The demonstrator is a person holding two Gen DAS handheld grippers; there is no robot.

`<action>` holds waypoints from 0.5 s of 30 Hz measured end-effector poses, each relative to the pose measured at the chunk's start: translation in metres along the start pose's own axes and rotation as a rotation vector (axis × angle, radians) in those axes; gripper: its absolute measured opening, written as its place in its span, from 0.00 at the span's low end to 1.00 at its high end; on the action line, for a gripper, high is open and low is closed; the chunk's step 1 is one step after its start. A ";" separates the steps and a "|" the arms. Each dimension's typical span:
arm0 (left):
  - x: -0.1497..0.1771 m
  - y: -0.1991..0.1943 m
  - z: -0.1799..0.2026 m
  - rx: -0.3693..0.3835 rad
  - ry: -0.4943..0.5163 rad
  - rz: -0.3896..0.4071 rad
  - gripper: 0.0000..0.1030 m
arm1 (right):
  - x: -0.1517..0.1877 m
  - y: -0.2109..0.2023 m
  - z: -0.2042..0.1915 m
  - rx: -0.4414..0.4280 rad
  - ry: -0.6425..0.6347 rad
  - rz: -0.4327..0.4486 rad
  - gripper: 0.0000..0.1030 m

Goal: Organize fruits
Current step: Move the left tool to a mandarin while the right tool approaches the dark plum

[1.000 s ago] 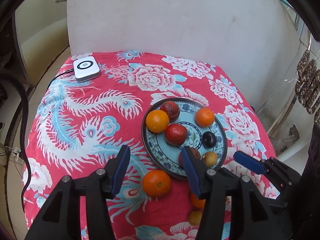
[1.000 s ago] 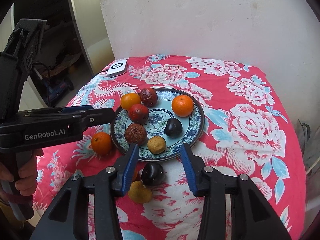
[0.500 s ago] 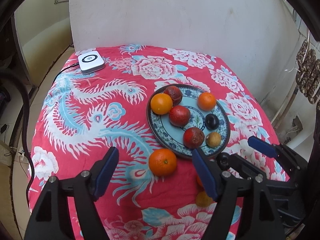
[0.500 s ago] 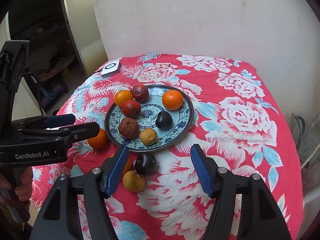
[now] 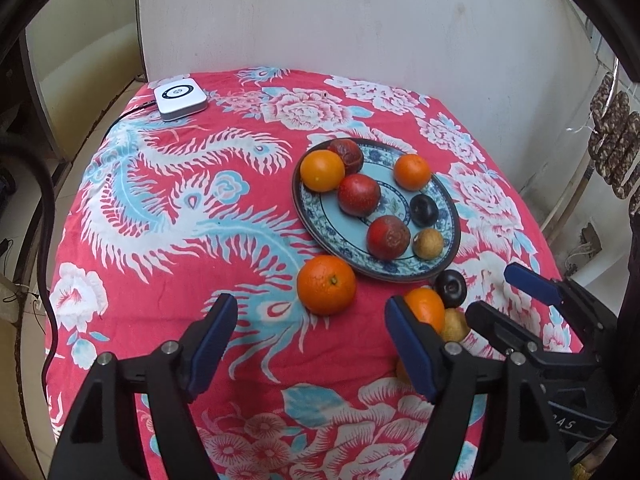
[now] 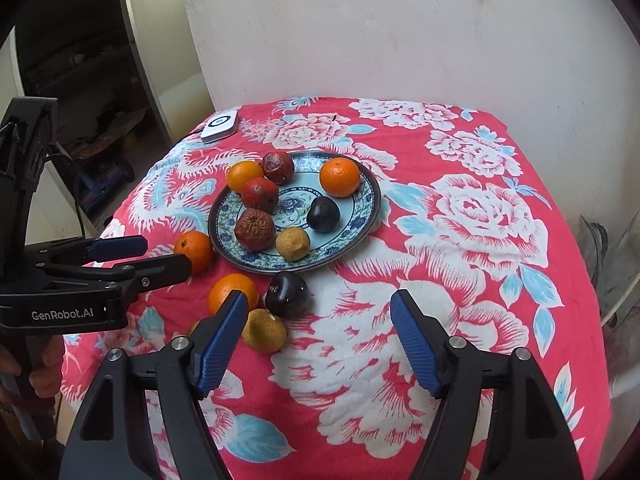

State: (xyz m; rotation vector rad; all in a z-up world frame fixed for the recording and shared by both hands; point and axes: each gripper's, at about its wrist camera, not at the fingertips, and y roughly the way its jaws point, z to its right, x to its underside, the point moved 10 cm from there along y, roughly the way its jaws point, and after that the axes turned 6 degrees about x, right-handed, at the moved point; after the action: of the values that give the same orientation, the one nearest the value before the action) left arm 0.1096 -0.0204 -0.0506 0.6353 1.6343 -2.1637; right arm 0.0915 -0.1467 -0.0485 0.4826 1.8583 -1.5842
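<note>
While open, left hand-held gripper (image 5: 310,344) behind orange (image 5: 326,290).

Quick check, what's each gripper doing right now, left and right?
Left gripper: open, holding nothing, an orange on the cloth just ahead.
Right gripper: open, holding nothing, a dark plum just ahead near its left finger.

Left tongs (image 5: 310,344) and right tongs (image 6: 318,338) both gape wide, gripping nothing.
</note>
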 end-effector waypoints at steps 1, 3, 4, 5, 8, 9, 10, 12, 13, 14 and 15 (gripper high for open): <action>0.000 0.001 0.000 0.001 -0.001 0.000 0.77 | 0.001 0.000 0.000 0.000 -0.001 -0.002 0.73; 0.001 0.002 0.000 -0.001 -0.003 0.000 0.77 | 0.002 0.001 -0.001 -0.001 -0.004 -0.006 0.73; 0.000 0.003 -0.001 -0.003 -0.004 0.000 0.77 | 0.003 0.001 -0.001 -0.002 -0.004 -0.007 0.73; 0.000 0.004 -0.002 -0.005 -0.005 0.000 0.77 | 0.003 0.001 -0.001 -0.002 -0.004 -0.009 0.73; 0.000 0.007 -0.003 -0.008 -0.011 0.000 0.77 | 0.005 0.002 -0.002 -0.006 -0.001 -0.015 0.73; 0.000 0.008 -0.004 -0.007 -0.012 -0.001 0.77 | 0.005 0.003 -0.002 -0.008 0.001 -0.018 0.73; 0.000 0.009 -0.004 -0.007 -0.012 -0.001 0.77 | 0.006 0.004 -0.002 -0.009 0.003 -0.020 0.73; 0.001 0.011 -0.005 -0.006 -0.015 -0.002 0.75 | 0.006 0.005 -0.001 -0.012 0.012 -0.024 0.73; 0.001 0.011 -0.005 -0.005 -0.016 -0.003 0.73 | 0.006 0.006 -0.001 -0.014 0.016 -0.026 0.73; 0.001 0.013 -0.005 -0.003 -0.017 -0.004 0.71 | 0.007 0.006 -0.001 -0.017 0.020 -0.027 0.73; 0.002 0.014 -0.005 -0.002 -0.018 -0.006 0.69 | 0.007 0.006 0.000 -0.020 0.022 -0.028 0.73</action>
State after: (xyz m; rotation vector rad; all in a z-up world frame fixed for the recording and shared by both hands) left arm 0.1159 -0.0196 -0.0639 0.6100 1.6309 -2.1655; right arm 0.0909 -0.1457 -0.0576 0.4691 1.9031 -1.5835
